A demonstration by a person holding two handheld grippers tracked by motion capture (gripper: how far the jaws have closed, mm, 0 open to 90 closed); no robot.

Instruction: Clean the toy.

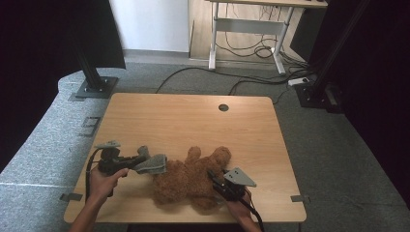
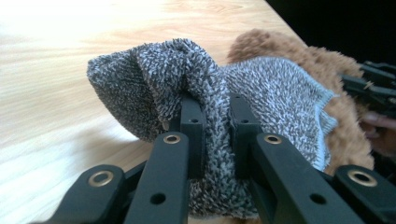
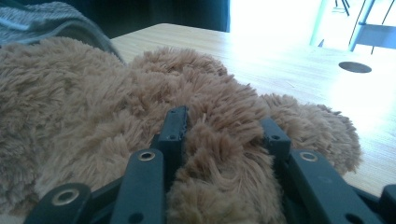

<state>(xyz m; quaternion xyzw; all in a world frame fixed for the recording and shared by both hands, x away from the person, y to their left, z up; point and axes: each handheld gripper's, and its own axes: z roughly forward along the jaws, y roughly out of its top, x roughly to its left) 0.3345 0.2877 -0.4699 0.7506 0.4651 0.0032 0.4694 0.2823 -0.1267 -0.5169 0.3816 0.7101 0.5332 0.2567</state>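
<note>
My left claw [image 2: 215, 123] is clamped tight on a grey knit sock [image 2: 205, 88], fabric bunched between the two black jaws. In the high view the left claw [image 1: 145, 162] holds that sock [image 1: 152, 165] just off the tabletop, its cuff end touching the brown teddy bear [image 1: 191, 179].

My right claw [image 3: 224, 128] has a wad of the bear's fur [image 3: 140, 116] between its jaws; the jaws stand partway apart with plush filling the gap and both pads against it, so I call it gripped on the bear. In the high view the right claw [image 1: 217, 180] sits on the bear's near right part, grey plate on top.

The bear lies flat on the wooden table [image 1: 183, 121], in the near half, a bit right of centre, limbs pointing toward the far side. Its near end lies close to the table's near edge, not over it.

Room: the far half of the table is bare wood up to the round cable hole [image 1: 223, 107]. Bare strip right of the bear out to the right edge. Left of the sock, bare wood out to the left edge. My left hand [image 1: 102, 181] is over the near left corner, my right hand [image 1: 239, 208] at the near edge.
</note>
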